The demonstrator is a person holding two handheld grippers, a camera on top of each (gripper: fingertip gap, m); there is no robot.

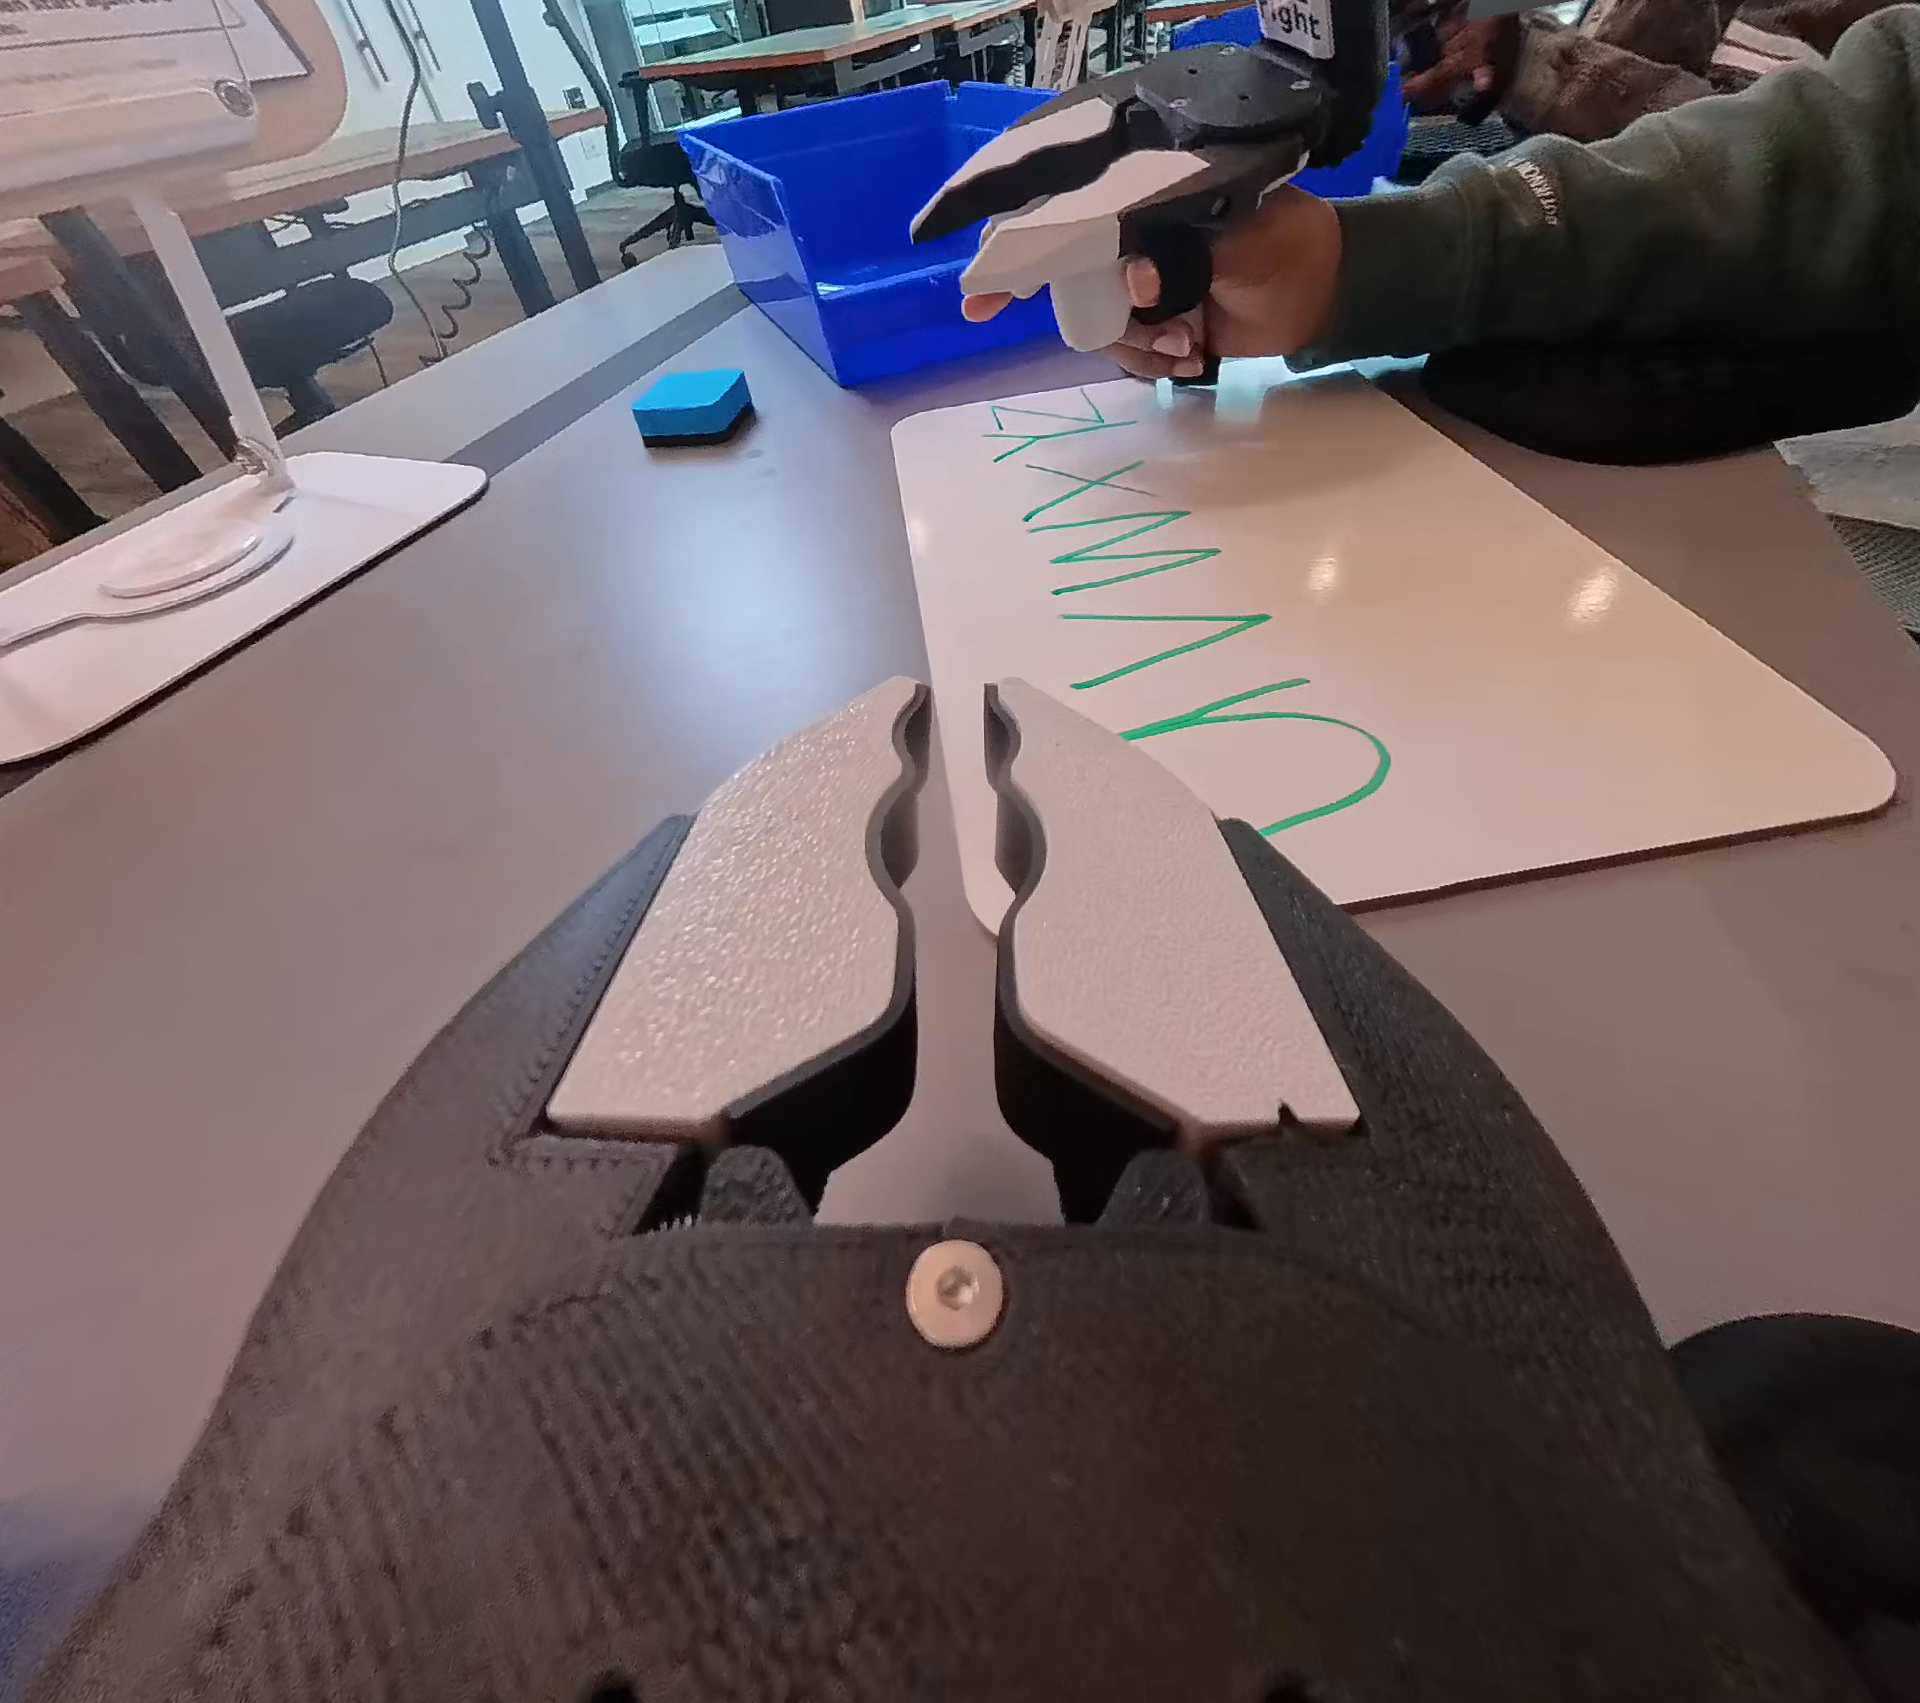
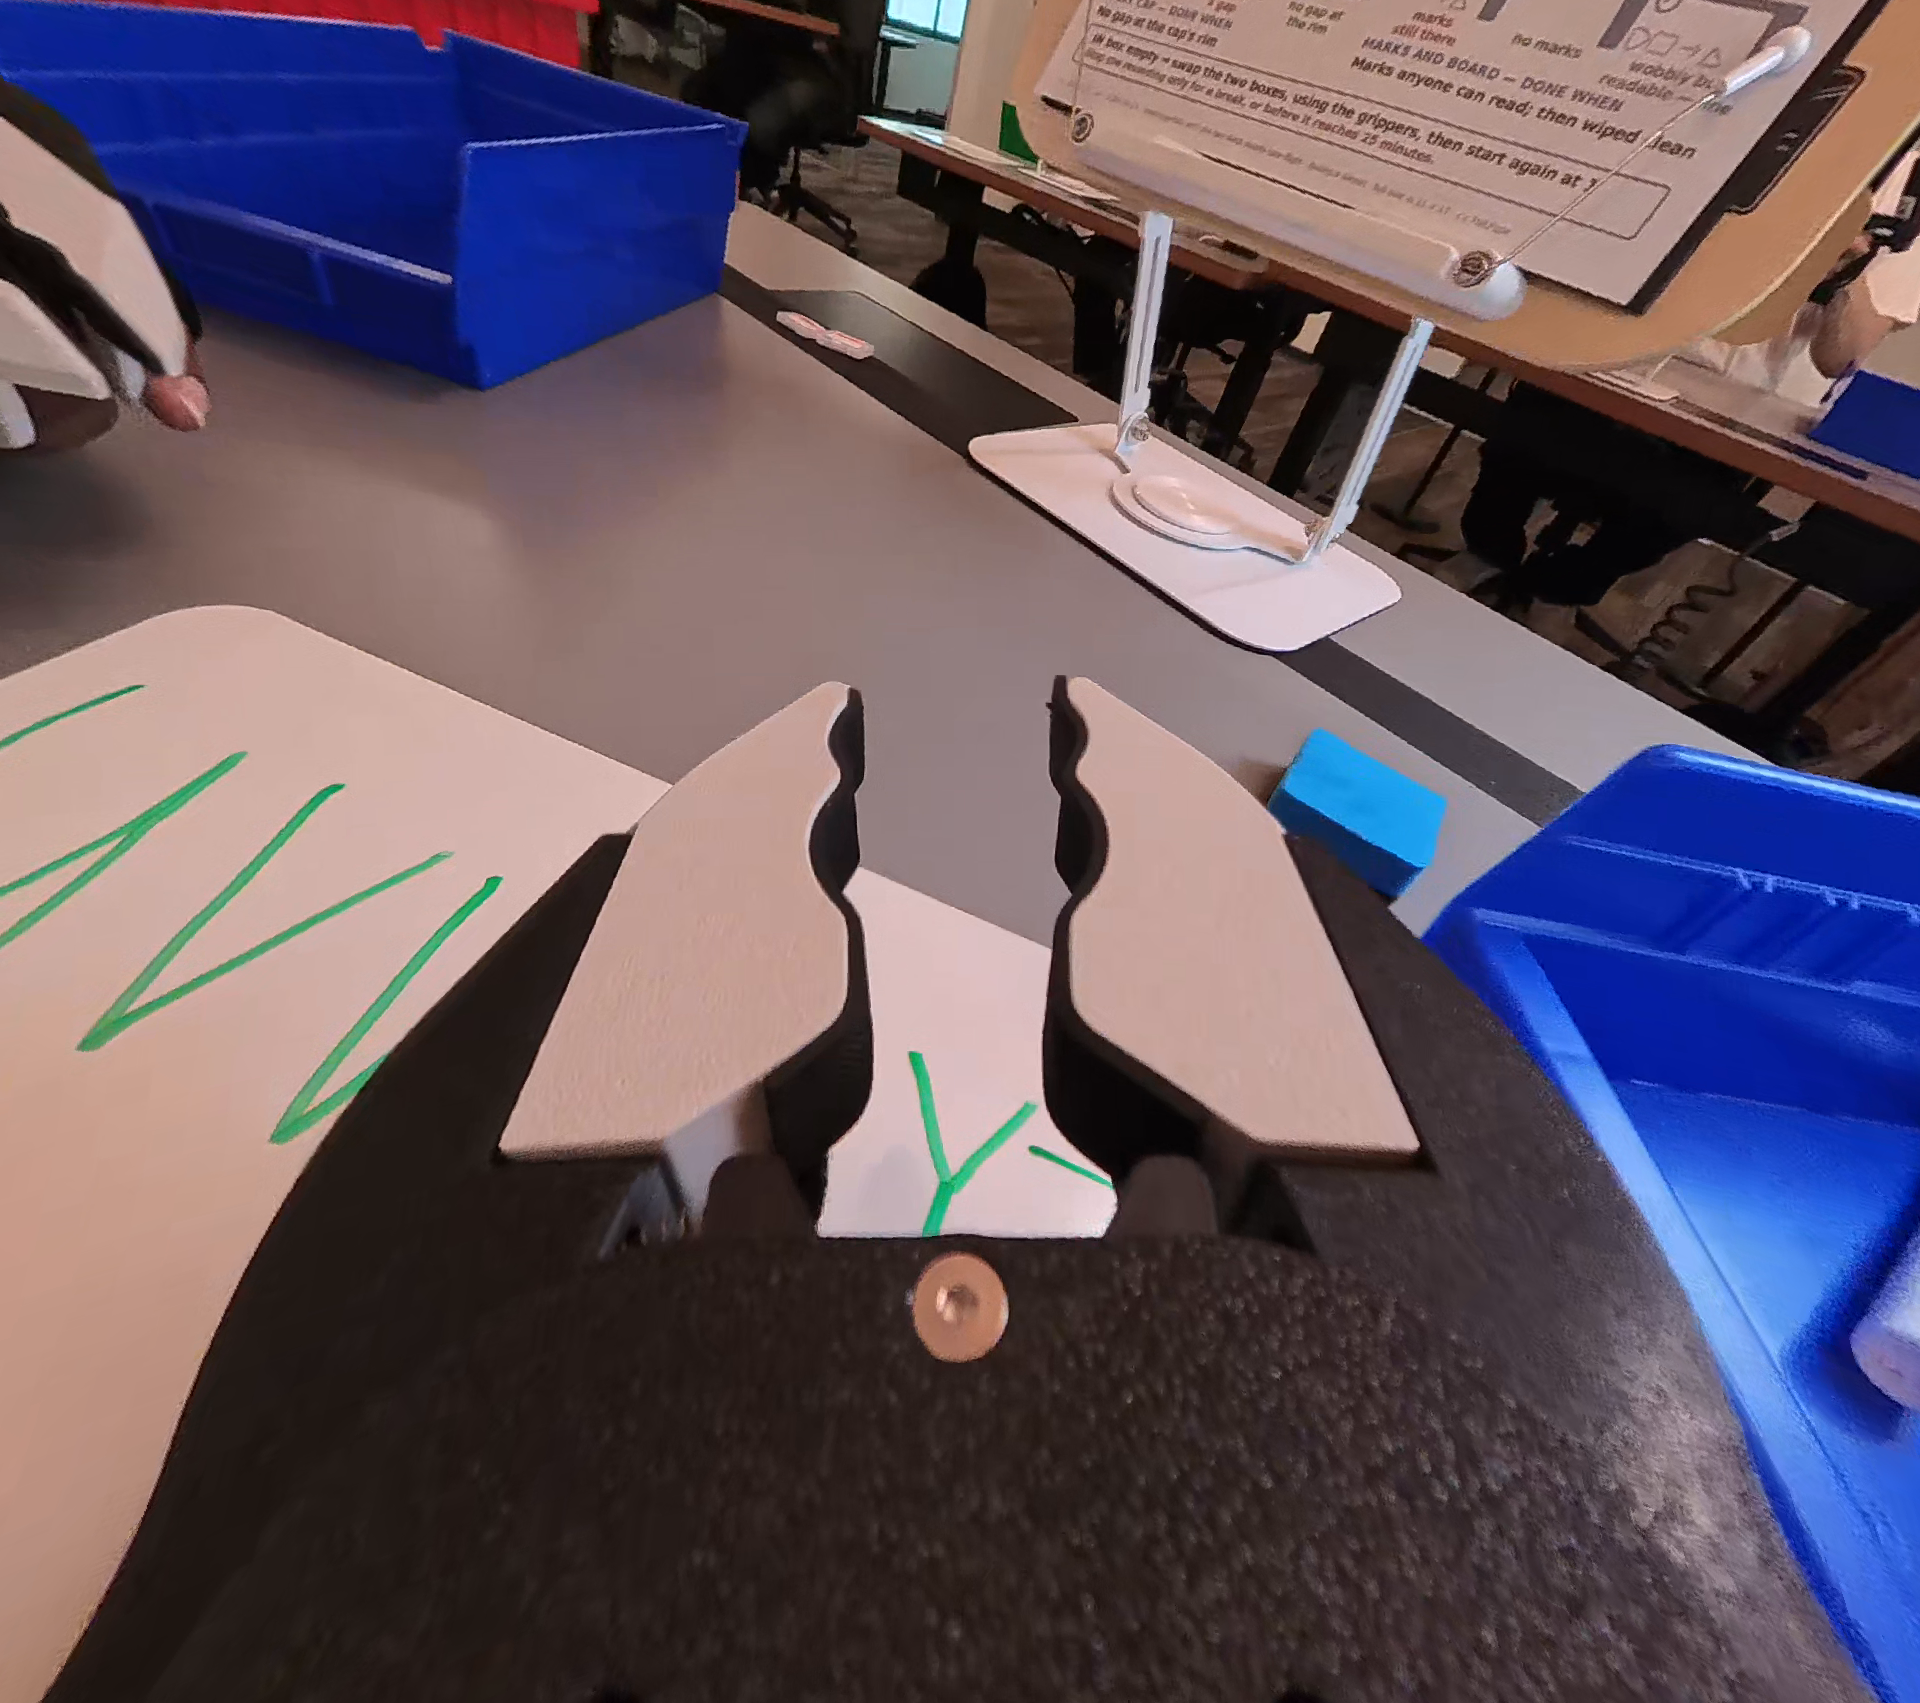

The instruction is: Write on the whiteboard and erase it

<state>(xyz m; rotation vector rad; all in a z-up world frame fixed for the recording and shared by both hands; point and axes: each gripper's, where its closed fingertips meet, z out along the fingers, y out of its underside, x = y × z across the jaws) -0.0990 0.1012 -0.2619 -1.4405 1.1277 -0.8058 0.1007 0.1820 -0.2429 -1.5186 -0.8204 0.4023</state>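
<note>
The whiteboard (image 1: pixel 1455 614) lies flat on the grey bench (image 1: pixel 520 770), a row of green marker strokes (image 1: pixel 1132 562) along its edge. The blue eraser (image 1: pixel 693 406) sits on the bench just beyond the board's corner, near a blue bin (image 1: pixel 831 240). The right tool (image 1: pixel 951 256), gripped by a hand (image 1: pixel 1236 292) in a green sleeve, hovers over the board's far end, jaws apart, empty; a small label is on its body. The left tool (image 1: pixel 956 703) hangs low over the board's near corner, a narrow gap, holding nothing. A printed instruction sheet stands on a white stand (image 2: pixel 1195 552).
</note>
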